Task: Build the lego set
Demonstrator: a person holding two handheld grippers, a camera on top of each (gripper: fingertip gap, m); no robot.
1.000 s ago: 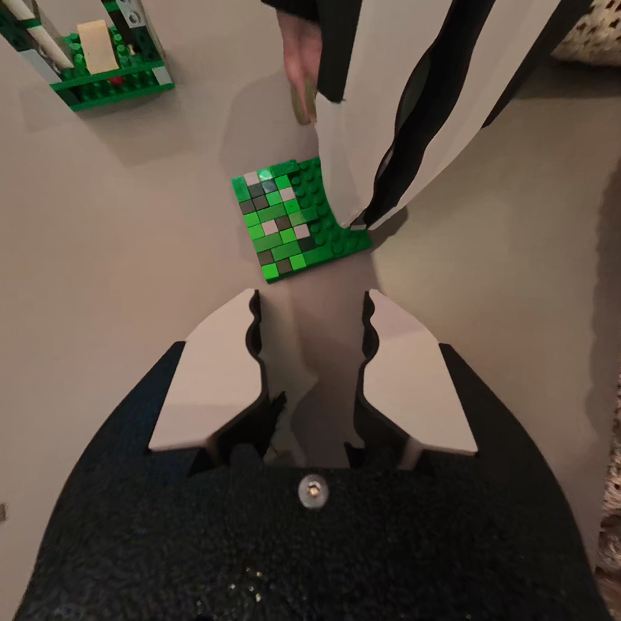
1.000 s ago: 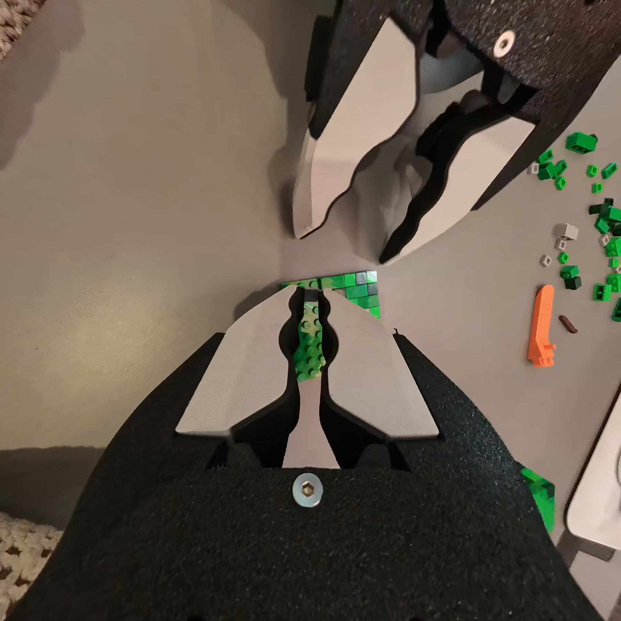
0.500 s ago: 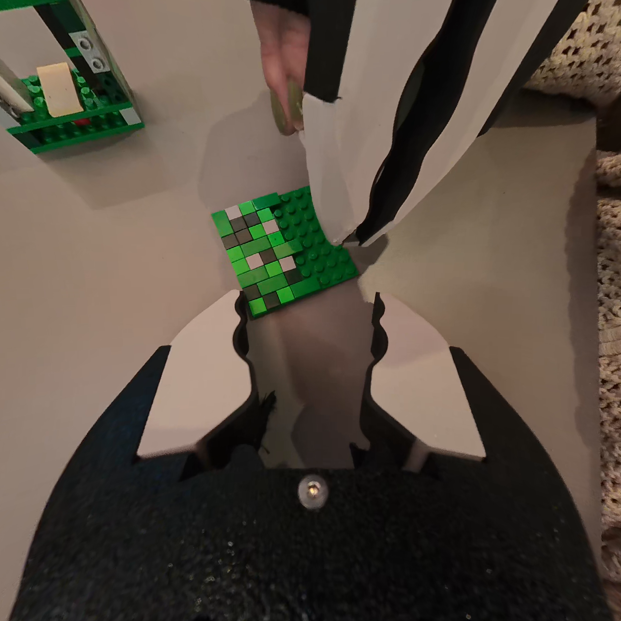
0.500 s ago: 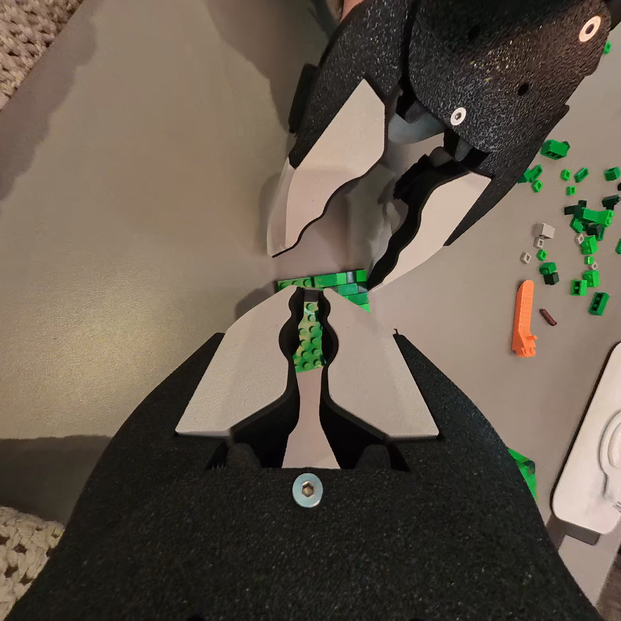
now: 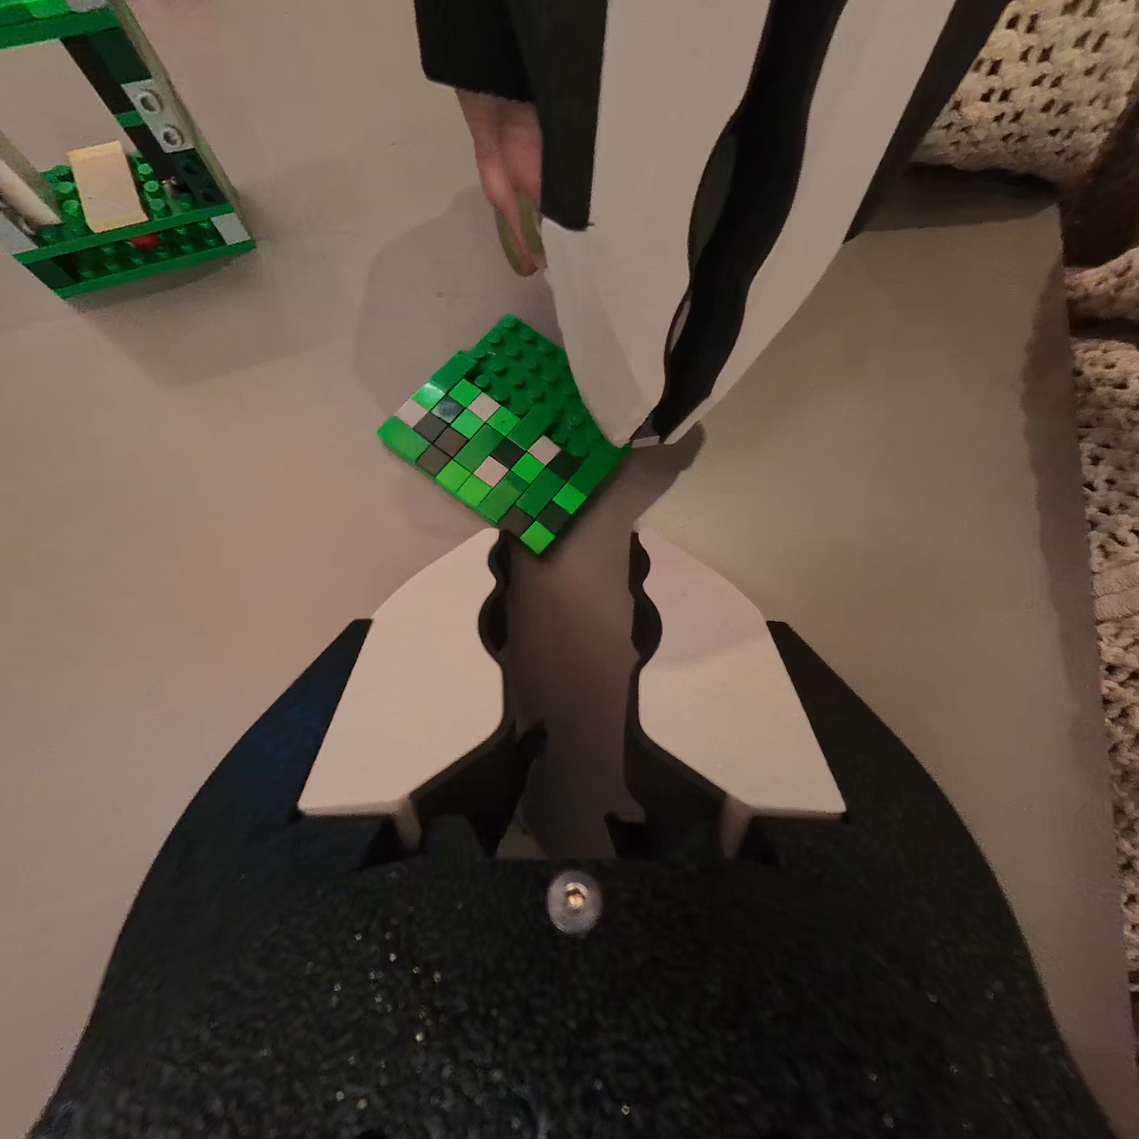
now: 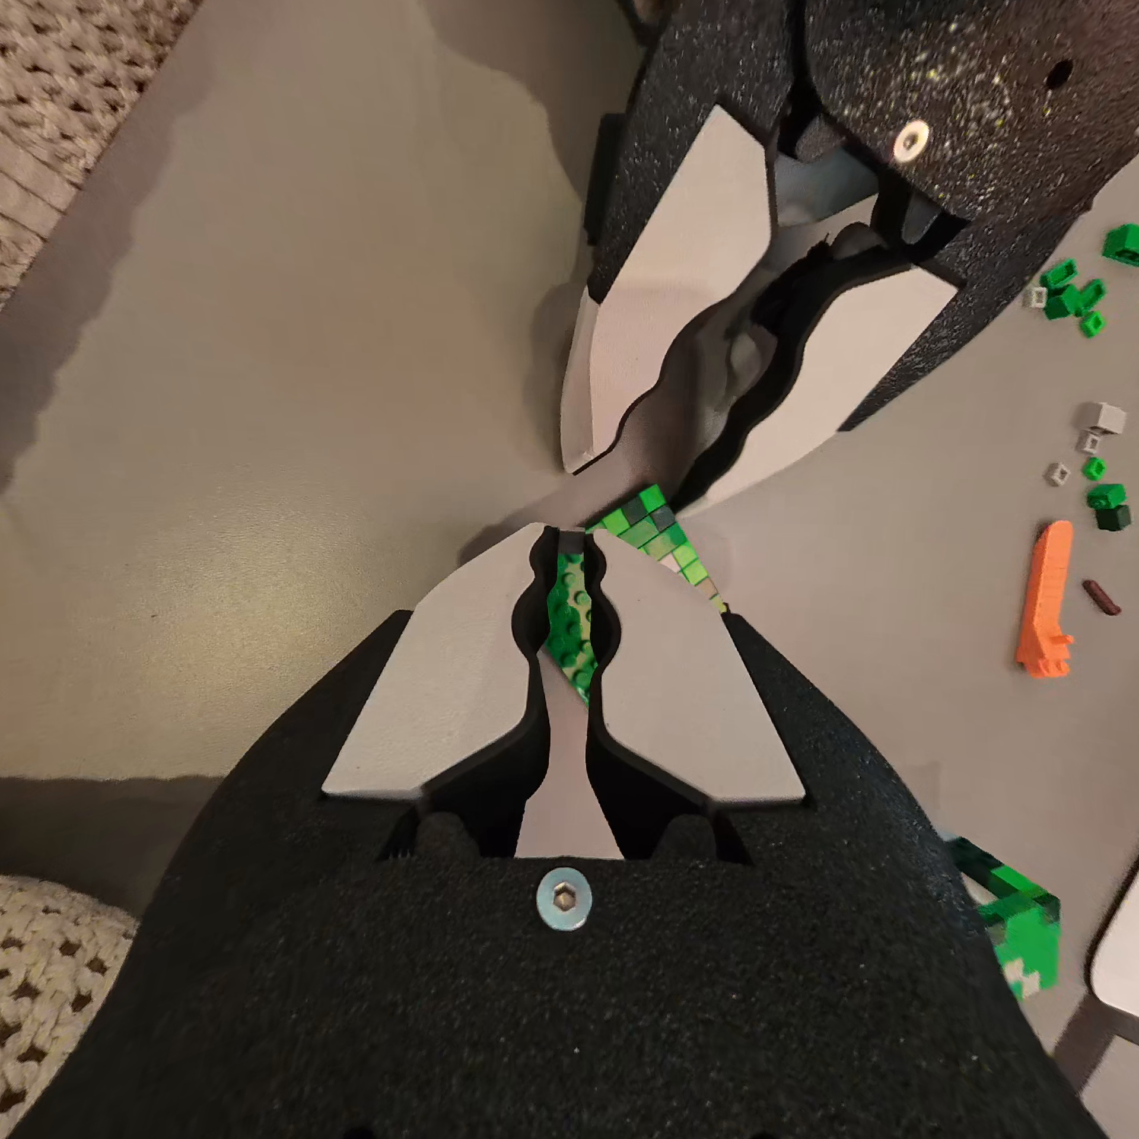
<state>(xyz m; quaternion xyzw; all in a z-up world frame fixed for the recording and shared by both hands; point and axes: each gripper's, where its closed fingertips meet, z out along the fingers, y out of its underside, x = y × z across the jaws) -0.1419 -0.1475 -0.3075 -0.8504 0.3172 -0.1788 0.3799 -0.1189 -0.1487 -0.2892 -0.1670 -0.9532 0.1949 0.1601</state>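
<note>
Pinching a small grey tile (image 6: 570,542), right gripper (image 6: 572,537) over green plate (image 5: 524,382).

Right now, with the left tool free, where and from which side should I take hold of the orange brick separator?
Grip the orange brick separator across its narrow width, about mid-length, coming down from above. It lies flat on the table, long and slim, so its two long sides are free; the small brown piece beside it lies apart. The left tool is open.

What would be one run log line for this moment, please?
right gripper: shut on small grey piece, over green plate | left gripper: open, empty, near plate | loose bricks: on table
</note>
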